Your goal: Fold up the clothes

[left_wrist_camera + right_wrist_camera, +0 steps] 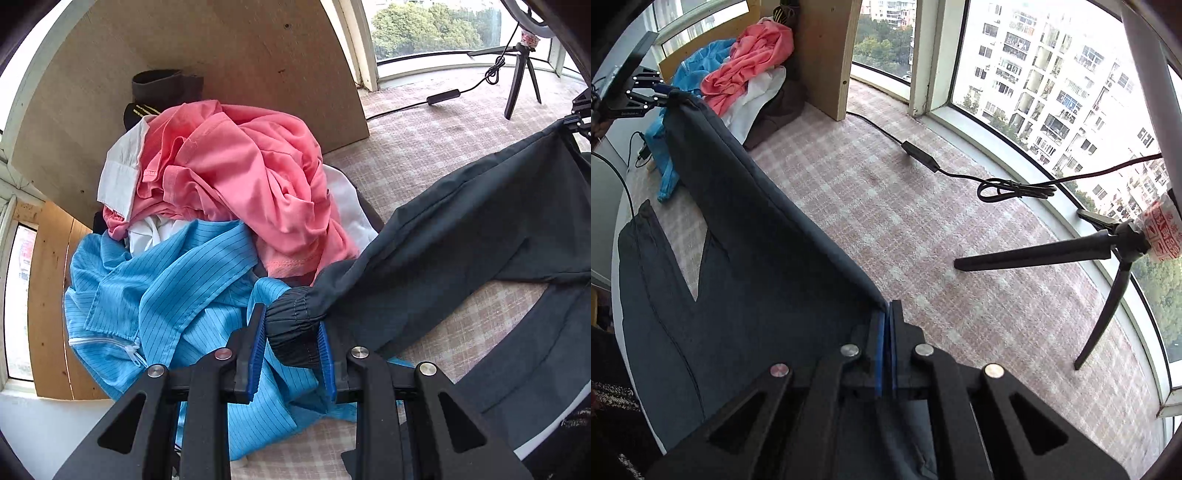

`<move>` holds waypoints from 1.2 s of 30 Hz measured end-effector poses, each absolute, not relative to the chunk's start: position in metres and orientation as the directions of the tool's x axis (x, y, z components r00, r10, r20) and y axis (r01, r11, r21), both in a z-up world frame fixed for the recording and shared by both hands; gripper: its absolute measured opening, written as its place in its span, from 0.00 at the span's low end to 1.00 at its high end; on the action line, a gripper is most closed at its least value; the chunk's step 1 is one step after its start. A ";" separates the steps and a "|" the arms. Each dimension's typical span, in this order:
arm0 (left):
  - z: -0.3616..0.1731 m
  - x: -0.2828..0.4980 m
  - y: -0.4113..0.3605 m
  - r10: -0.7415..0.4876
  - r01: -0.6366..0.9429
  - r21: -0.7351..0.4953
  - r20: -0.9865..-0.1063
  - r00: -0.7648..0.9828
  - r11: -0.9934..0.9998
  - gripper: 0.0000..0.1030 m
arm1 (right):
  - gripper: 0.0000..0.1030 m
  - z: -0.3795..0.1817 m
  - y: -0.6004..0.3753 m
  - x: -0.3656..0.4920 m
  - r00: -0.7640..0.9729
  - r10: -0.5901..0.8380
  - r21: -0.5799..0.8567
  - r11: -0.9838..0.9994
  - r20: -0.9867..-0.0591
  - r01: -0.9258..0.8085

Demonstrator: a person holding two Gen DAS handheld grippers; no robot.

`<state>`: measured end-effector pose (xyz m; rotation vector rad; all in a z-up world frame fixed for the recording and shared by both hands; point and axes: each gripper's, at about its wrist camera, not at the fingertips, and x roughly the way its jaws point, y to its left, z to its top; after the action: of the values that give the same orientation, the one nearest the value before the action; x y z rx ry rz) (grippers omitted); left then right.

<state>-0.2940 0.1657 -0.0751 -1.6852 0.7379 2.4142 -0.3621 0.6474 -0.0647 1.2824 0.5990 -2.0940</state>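
Dark trousers point(461, 229) hang taut between the left hand-held gripper point(293, 332), clamping the elastic cuff, and the right hand-held gripper point(886, 314), pinched on the waist.

High-rise home (laundry pile point(207, 206), bay window point(1034, 92))

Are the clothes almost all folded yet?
Not nearly. Nothing looks folded. The dark trousers are in hand: the left gripper pinches a cuff, the right gripper another edge. The pink top, blue striped garment and white cloth wait in a crumpled pile.
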 end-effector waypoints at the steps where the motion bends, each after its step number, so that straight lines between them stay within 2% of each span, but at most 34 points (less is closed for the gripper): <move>1: -0.070 -0.294 0.165 -0.167 -0.351 0.314 -0.905 -0.390 -0.882 0.24 | 0.02 -0.056 0.645 -0.358 -0.360 -0.257 -0.072 -0.718 -0.897 0.692; 6: -0.045 -0.253 0.151 -0.131 -0.340 0.305 -0.884 -0.449 -0.890 0.24 | 0.02 -0.004 0.643 -0.313 -0.417 -0.313 -0.060 -0.737 -0.853 0.674; 10: -0.049 -0.193 0.131 -0.106 -0.353 0.284 -0.888 -0.447 -0.892 0.24 | 0.02 0.016 0.636 -0.246 -0.390 -0.383 0.030 -0.744 -0.837 0.668; 13: -0.079 -0.138 0.113 -0.075 -0.366 0.235 -0.913 -0.401 -0.901 0.27 | 0.02 -0.002 0.625 -0.188 -0.296 -0.435 0.145 -0.735 -0.851 0.662; 16: -0.138 -0.087 0.094 -0.056 -0.364 0.157 -0.960 -0.274 -0.918 0.30 | 0.02 -0.076 0.610 -0.141 -0.112 -0.436 0.290 -0.748 -0.893 0.596; 19: -0.189 -0.054 0.079 -0.077 -0.338 0.125 -0.985 -0.153 -0.933 0.30 | 0.02 -0.144 0.597 -0.100 0.026 -0.319 0.275 -0.771 -0.947 0.574; 21: -0.199 -0.048 0.066 -0.065 -0.289 0.102 -0.989 -0.136 -0.952 0.30 | 0.02 -0.165 0.591 -0.087 0.074 -0.290 0.279 -0.776 -0.954 0.565; 22: -0.197 -0.049 0.061 -0.041 -0.254 0.077 -0.989 -0.143 -0.964 0.28 | 0.02 -0.167 0.588 -0.085 0.072 -0.274 0.265 -0.777 -0.959 0.571; 24: -0.188 -0.057 0.053 0.066 -0.197 -0.031 -0.983 -0.170 -0.980 0.30 | 0.02 -0.164 0.586 -0.085 0.045 -0.256 0.235 -0.782 -0.966 0.577; 26: -0.182 -0.067 0.052 0.126 -0.163 -0.094 -0.972 -0.199 -0.982 0.36 | 0.02 -0.158 0.586 -0.090 0.020 -0.259 0.225 -0.794 -0.966 0.565; 28: -0.183 -0.077 0.057 0.141 -0.175 -0.105 -0.968 -0.208 -0.979 0.44 | 0.02 -0.153 0.586 -0.092 -0.004 -0.251 0.204 -0.796 -0.968 0.569; 34: -0.191 -0.097 0.070 0.176 -0.196 -0.136 -0.962 -0.207 -0.971 0.42 | 0.02 -0.152 0.582 -0.086 -0.022 -0.221 0.168 -0.801 -0.975 0.575; 35: -0.191 -0.099 0.073 0.183 -0.199 -0.142 -0.961 -0.207 -0.970 0.40 | 0.02 -0.152 0.581 -0.086 -0.025 -0.215 0.162 -0.800 -0.976 0.577; 36: -0.192 -0.101 0.075 0.191 -0.202 -0.149 -0.959 -0.207 -0.968 0.30 | 0.02 -0.153 0.580 -0.087 -0.026 -0.211 0.158 -0.800 -0.977 0.578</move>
<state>-0.1012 0.0747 -0.1916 -1.7955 0.0132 2.2622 -0.0866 0.5803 -0.1529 1.7110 0.3851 -1.8802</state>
